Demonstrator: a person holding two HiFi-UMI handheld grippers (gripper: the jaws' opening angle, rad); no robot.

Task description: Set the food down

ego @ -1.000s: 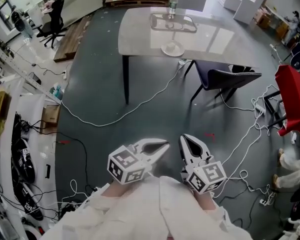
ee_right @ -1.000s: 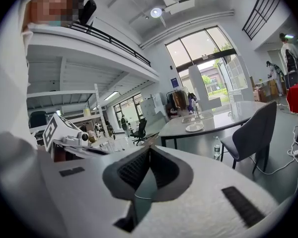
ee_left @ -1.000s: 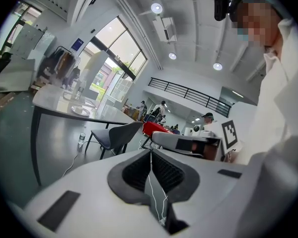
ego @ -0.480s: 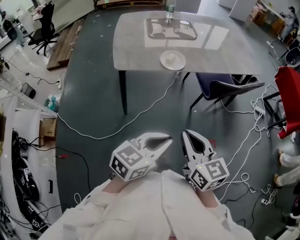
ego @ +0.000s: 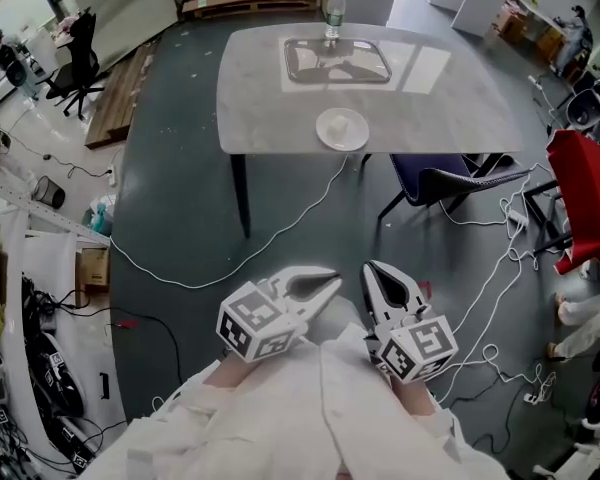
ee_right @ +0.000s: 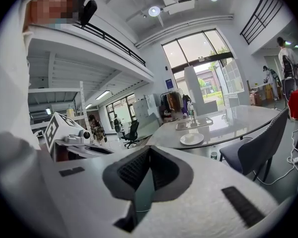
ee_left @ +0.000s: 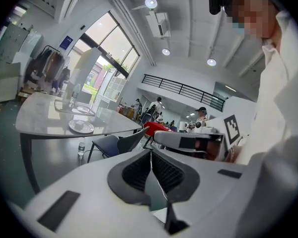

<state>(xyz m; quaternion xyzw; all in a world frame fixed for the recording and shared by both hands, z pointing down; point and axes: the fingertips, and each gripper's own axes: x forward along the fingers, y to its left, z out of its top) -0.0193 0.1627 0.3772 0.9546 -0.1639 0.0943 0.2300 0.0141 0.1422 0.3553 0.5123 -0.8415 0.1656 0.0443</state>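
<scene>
A white plate (ego: 342,128) with a small pale piece of food on it sits near the front edge of a grey table (ego: 450,98). The same plate (ee_left: 81,126) is far off in the left gripper view, and the plate (ee_right: 191,139) also appears in the right gripper view. My left gripper (ego: 335,280) and right gripper (ego: 368,270) are held side by side low in front of the person's white-sleeved body, well short of the table. Both are shut, pads together, with nothing between them. Up close, the left gripper (ee_left: 150,152) and right gripper (ee_right: 149,150) are empty.
A clear tray (ego: 337,61) and a water bottle (ego: 332,13) stand at the table's far side. A dark chair (ego: 450,173) is tucked under its right end. White cables (ego: 280,230) trail over the dark floor. A red object (ego: 585,203) is at the right.
The table with its plate has drawn closer in the head view. Both grippers keep the same place in front of the body, still shut.
</scene>
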